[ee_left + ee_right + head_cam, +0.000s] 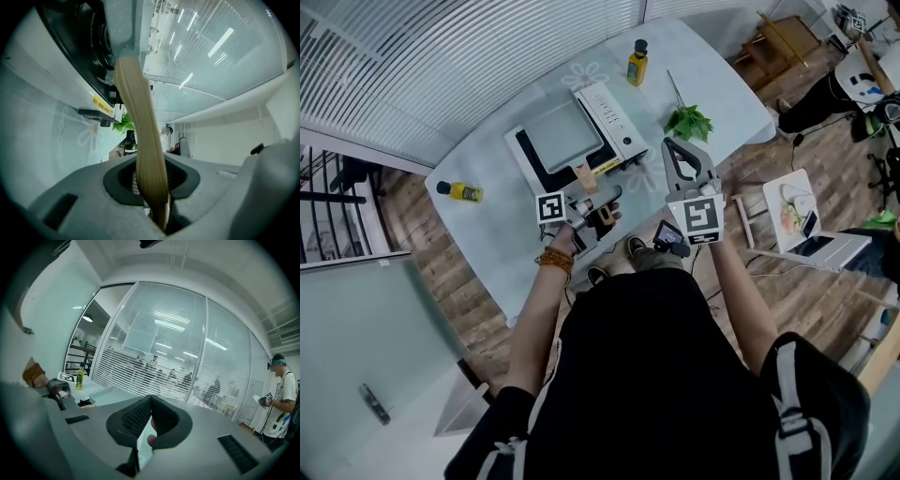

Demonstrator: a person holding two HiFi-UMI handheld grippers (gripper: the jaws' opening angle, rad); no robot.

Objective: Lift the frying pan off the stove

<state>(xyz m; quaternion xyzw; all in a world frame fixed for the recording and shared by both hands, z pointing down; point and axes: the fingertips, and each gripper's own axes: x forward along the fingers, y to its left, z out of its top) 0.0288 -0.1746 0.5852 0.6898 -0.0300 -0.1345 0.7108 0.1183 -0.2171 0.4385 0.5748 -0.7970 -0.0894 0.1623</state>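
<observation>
The left gripper (594, 200) is closed on the wooden handle (585, 176) of the frying pan (561, 134). In the left gripper view the handle (140, 122) runs down between the pads of that gripper (152, 180) and is clamped there, apparently near its free end. The right gripper (677, 150) is held just beside the stove (609, 114), on its knob side. Its jaws are pressed together with nothing between them, as the right gripper view (150, 404) shows.

The square pan is seated on top of the stove, and its handle juts over the stove's front edge toward the person. No gap between pan and stove can be made out, so the lift is judged not yet begun. The stove stands on the table (502, 220). One yellow bottle (637, 64) is upright well behind the stove, another (461, 191) lies well off to its left, and a leafy sprig (687, 122) lies to its right.

Several risks are foreseen. With the grip far from the pan body, the pan's weight would act on a long lever, so the pan could sag or roll within the jaws. The smooth handle could also slide through the pads if it is held too lightly. If the pan is drawn sideways rather than raised, the stove could be dragged along, since nothing steadies it.
</observation>
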